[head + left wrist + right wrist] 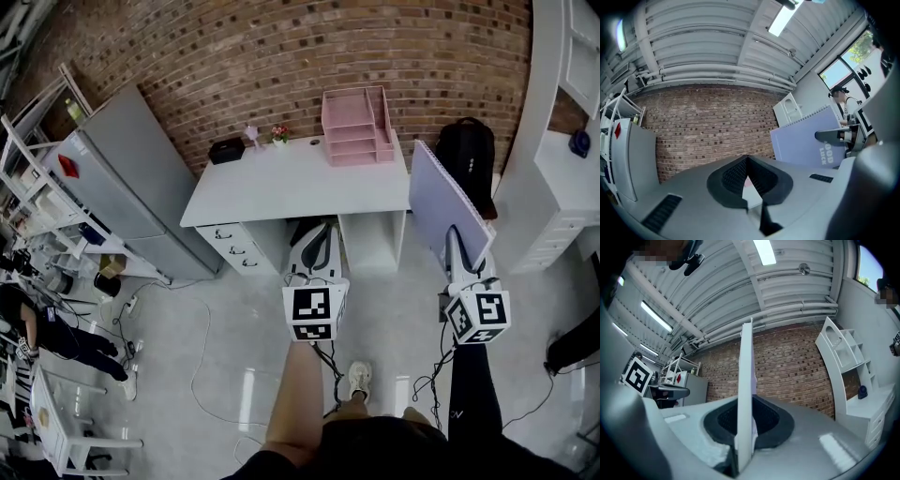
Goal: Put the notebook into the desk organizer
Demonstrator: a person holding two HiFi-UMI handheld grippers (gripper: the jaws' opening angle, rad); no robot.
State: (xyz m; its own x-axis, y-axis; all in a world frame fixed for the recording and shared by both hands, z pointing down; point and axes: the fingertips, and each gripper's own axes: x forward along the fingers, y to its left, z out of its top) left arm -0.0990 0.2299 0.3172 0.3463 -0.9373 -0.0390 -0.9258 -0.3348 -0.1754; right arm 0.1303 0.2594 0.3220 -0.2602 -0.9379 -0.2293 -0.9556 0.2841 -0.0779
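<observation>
While the person stands on the floor with one shoe (pixel 357 380) forward, short of the desk (pixel 281 187), both grippers point roughly level toward it.

- The left gripper (pixel 746 161) has its jaws pressed together with nothing between them. It looks idle, likely kept free to steady something later.
- The right gripper (pixel 744 408) has its jaws pinching the notebook (pixel 448 192) at its near edge. The sheet block shows edge-on between the pads.
- The notebook is lavender and spiral-bound. It is carried upright on edge in the air, off the desk's right side, and touches nothing but the pads. An edge pinch suits carrying a thin, stiff thing.
- The task's thing is not yet at its target.
- The organizer (pixel 354 127) is pink with stepped trays. It sits at the worktop's back right corner, against the brick wall (pixel 281 66).
- Judgement: the trays look flat, so the notebook probably needs rolling flat before it slides in.
- A black box (pixel 226 149) and a small flower pot (pixel 279 134) sit along the back edge, toward the left corner and well apart from the organizer.
- A backpack (pixel 466 150) stands on the floor beyond the notebook.
</observation>
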